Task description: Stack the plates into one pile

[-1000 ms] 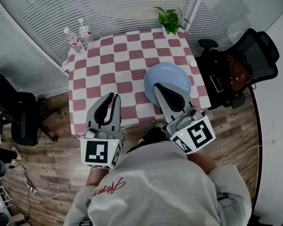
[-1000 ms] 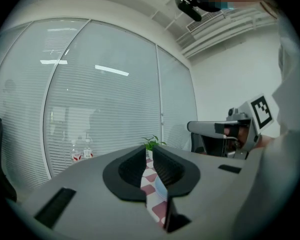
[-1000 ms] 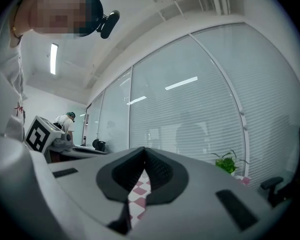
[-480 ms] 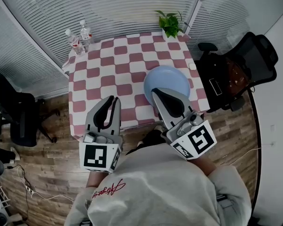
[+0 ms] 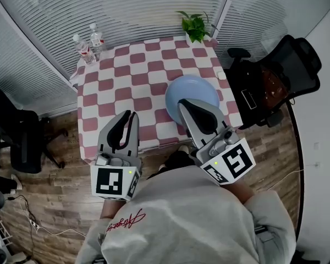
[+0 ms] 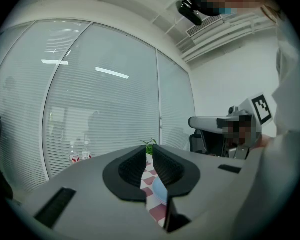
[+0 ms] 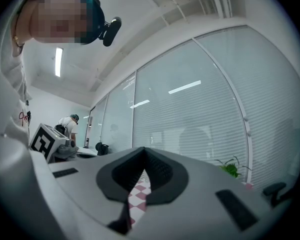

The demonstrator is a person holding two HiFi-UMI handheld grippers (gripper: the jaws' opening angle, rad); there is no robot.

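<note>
1. The head view is taken from above the person and looks steeply downward. The whole checkered table (image 5: 126,76) is seen from well above, with the left gripper (image 5: 133,114) and right gripper (image 5: 182,102) held over its near edge.
2. The left gripper view is taken from just behind its own jaws, held level and faced across the table toward the far window blinds (image 6: 100,109).
3. The right gripper view is set likewise, tilted slightly upward, toward the same blinds.
4. The potted plant (image 5: 195,25) at the table's far right corner is shared by all three views. A sliver of table is seen between the jaws in both gripper views.
5. The water bottles (image 5: 88,43) at the far left corner are shared by the head and left gripper views only.
</note>
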